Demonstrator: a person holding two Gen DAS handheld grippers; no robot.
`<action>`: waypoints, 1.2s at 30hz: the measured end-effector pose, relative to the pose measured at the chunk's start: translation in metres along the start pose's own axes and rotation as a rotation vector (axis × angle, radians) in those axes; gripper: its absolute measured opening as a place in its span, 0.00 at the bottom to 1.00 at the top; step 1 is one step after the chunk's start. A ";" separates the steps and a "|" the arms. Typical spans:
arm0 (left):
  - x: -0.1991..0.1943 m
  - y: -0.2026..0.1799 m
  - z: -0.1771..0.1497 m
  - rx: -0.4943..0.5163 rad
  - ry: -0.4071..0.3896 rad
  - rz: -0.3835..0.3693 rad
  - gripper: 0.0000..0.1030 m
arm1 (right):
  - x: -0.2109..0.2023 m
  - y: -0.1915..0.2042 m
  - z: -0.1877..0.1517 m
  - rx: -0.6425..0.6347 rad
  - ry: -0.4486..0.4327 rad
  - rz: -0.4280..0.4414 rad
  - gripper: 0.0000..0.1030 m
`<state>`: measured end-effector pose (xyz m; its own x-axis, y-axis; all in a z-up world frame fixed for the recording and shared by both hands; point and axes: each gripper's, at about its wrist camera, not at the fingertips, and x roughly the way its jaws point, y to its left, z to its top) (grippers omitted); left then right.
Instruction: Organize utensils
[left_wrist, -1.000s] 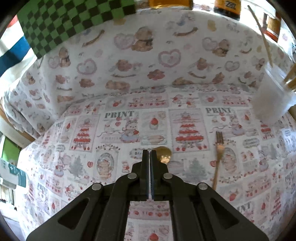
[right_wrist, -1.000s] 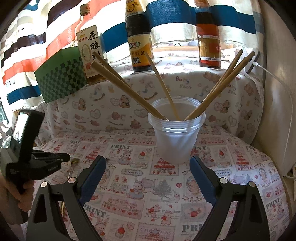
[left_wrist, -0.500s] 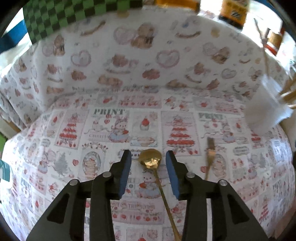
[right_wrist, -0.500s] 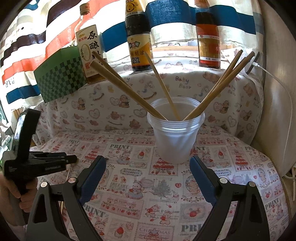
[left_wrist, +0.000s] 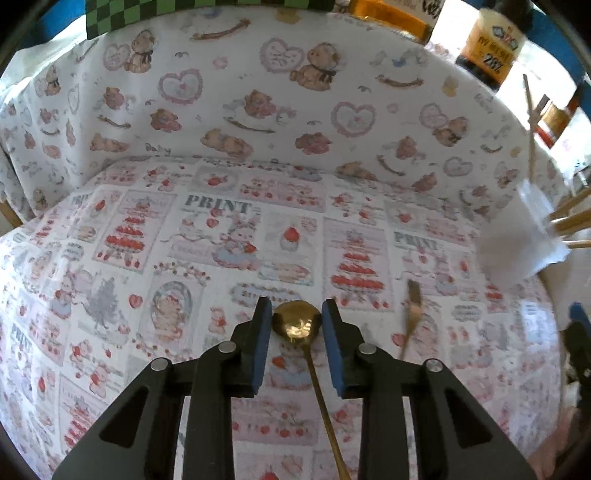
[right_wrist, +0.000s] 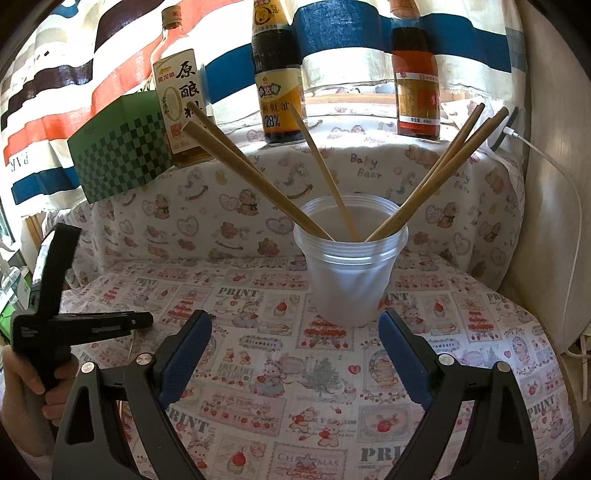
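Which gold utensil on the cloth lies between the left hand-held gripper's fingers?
The gold spoon: its bowl sits between the fingers. The gold fork lies apart, to the right.

A table covered by a printed cloth (right_wrist: 295, 369) carries a translucent plastic cup (right_wrist: 351, 288) near its back edge. A gold spoon (left_wrist: 299, 332) and gold fork (left_wrist: 412, 317) lie flat toward its left side.
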<state>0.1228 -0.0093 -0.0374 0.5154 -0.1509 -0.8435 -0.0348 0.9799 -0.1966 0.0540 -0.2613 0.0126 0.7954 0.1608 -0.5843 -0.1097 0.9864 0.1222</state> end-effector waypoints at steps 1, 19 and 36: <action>-0.004 0.000 -0.002 0.005 -0.008 -0.009 0.26 | 0.000 0.000 0.000 -0.001 0.001 0.000 0.91; -0.114 -0.006 -0.001 0.082 -0.413 -0.125 0.26 | -0.002 0.012 -0.003 -0.055 -0.005 -0.003 0.91; -0.016 -0.001 -0.004 0.054 -0.024 -0.010 0.25 | 0.003 0.014 -0.004 -0.067 0.018 -0.008 0.91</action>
<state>0.1112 -0.0082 -0.0260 0.5361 -0.1579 -0.8293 0.0164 0.9841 -0.1768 0.0523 -0.2468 0.0088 0.7858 0.1528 -0.5994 -0.1436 0.9876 0.0635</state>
